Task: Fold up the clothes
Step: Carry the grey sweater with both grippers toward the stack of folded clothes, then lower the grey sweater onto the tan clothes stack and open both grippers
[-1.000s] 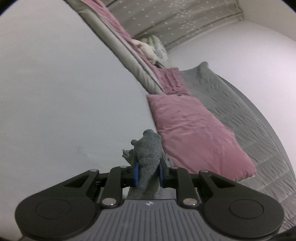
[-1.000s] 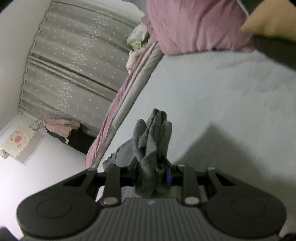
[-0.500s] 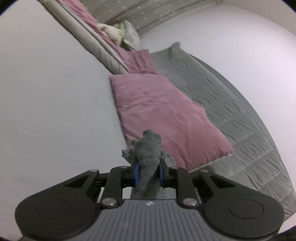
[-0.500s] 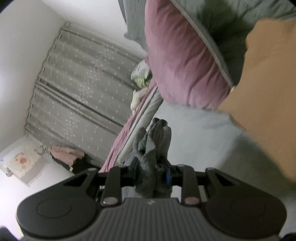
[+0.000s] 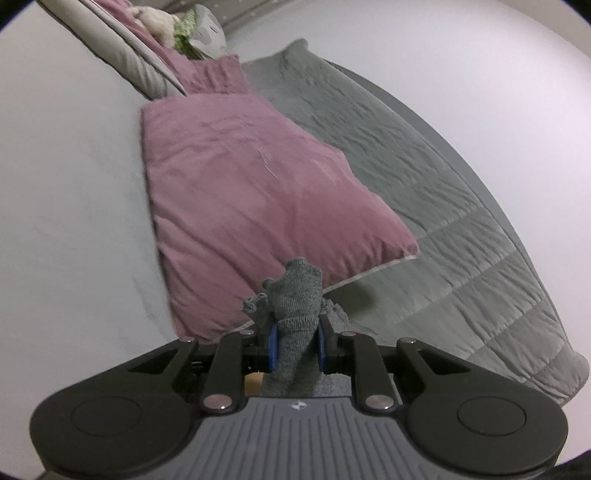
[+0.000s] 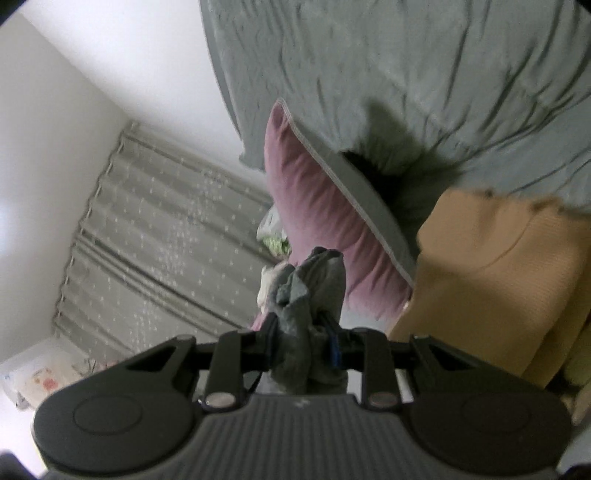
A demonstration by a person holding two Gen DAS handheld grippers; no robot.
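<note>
A grey knit garment bunches up between the blue pads of my left gripper, which is shut on it, lifted in front of a pink pillow. In the right wrist view another fold of the same grey garment sticks out of my right gripper, also shut on the cloth. How the rest of the garment hangs below both grippers is hidden. A tan knit piece lies at the right, close to the right gripper.
A pink pillow rests on the white bed sheet against a grey quilted blanket. A second pink pillow and a soft toy lie farther off. Grey dotted curtains hang by the white wall.
Both grippers have swung with the grey garment toward the pillow and blanket. The pink pillow and the tan piece have come nearer; the right view has tilted up off the sheet.
</note>
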